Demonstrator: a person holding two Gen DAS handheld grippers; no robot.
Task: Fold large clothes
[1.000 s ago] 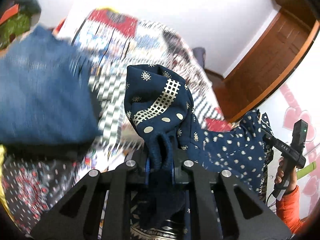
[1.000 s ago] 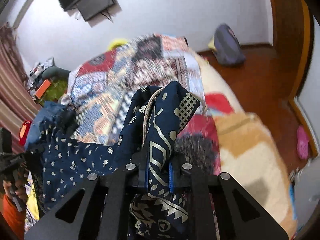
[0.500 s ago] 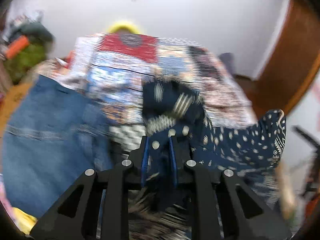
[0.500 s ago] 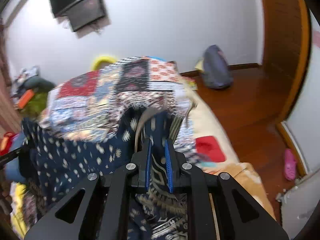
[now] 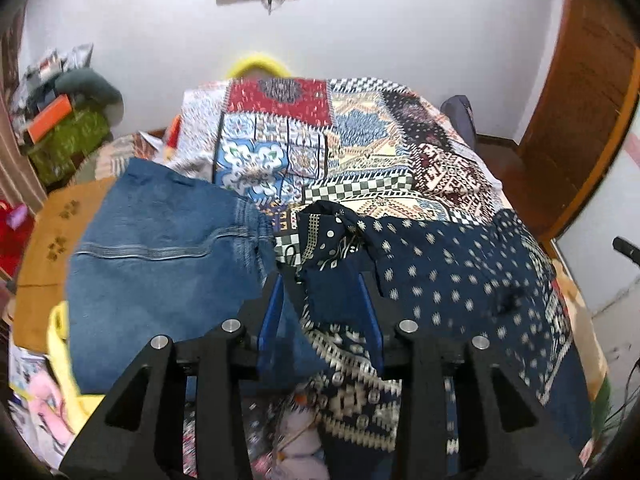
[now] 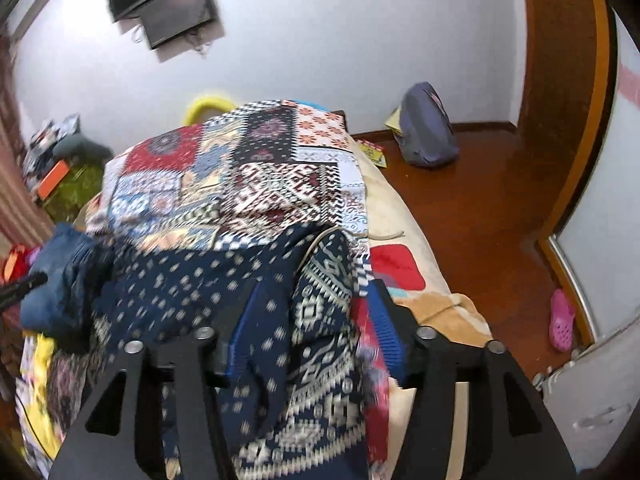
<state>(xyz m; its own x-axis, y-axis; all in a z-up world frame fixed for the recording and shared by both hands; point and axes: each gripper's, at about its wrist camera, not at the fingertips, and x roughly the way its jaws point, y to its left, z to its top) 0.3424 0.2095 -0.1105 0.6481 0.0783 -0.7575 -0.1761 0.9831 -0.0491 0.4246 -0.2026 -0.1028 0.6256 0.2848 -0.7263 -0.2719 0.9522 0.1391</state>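
A large navy garment with white dots and a patterned border (image 5: 460,276) lies spread on the patchwork bedcover (image 5: 360,152). My left gripper (image 5: 320,280) is open, its jaws apart around the garment's left corner. The same garment (image 6: 192,280) shows in the right wrist view. My right gripper (image 6: 316,292) is open too, its jaws apart over the garment's bordered right edge (image 6: 324,304). Neither gripper pinches the cloth.
Folded blue jeans (image 5: 160,264) lie left of the garment on the bed. A yellow cloth (image 5: 60,360) sits at the near left. A grey backpack (image 6: 428,128) stands on the wooden floor (image 6: 480,216). A pink clog (image 6: 562,324) lies near the door. Clutter (image 5: 60,120) sits at the far left.
Both grippers were shut on bunched corners of the navy garment and held it up; they swung down toward the bed and have opened. The garment now lies on the bed.
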